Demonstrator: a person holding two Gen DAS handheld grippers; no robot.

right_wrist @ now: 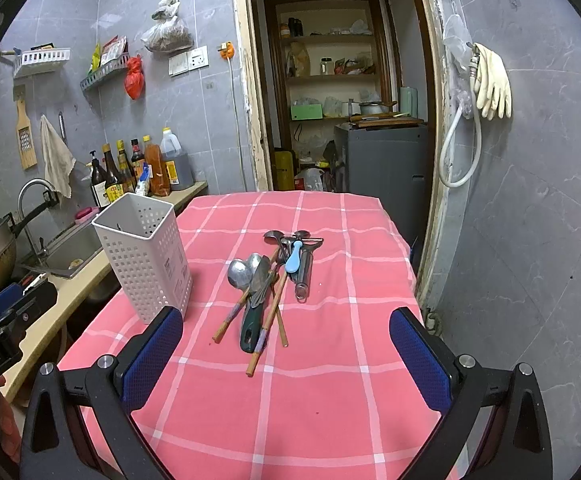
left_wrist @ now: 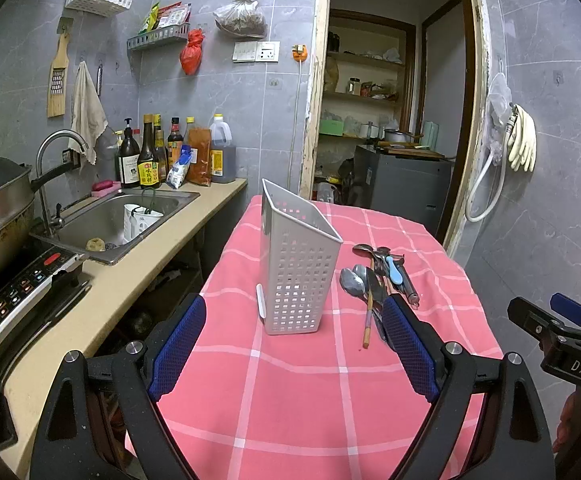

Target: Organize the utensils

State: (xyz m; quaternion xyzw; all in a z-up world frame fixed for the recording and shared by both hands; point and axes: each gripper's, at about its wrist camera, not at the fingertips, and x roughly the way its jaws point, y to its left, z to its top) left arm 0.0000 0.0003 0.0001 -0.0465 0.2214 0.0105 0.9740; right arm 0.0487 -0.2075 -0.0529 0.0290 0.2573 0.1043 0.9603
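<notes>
My left gripper [left_wrist: 294, 354] held wide over pink cloth [left_wrist: 310, 400]; white perforated caddy [left_wrist: 300, 276] upright, utensil pile [left_wrist: 378, 276] beside it.

The left gripper [left_wrist: 292, 342] is held level and low, its two blue-padded fingers [left_wrist: 178, 350] spread wide with nothing between them; the right gripper [right_wrist: 286, 354] sits the same way, jaws parted and empty, blue pads [right_wrist: 420, 358] facing inward; in the left wrist view the right gripper shows at the right edge as a black body with a blue fingertip; in the right wrist view the left gripper shows at the left edge; the two are well apart.
</notes>
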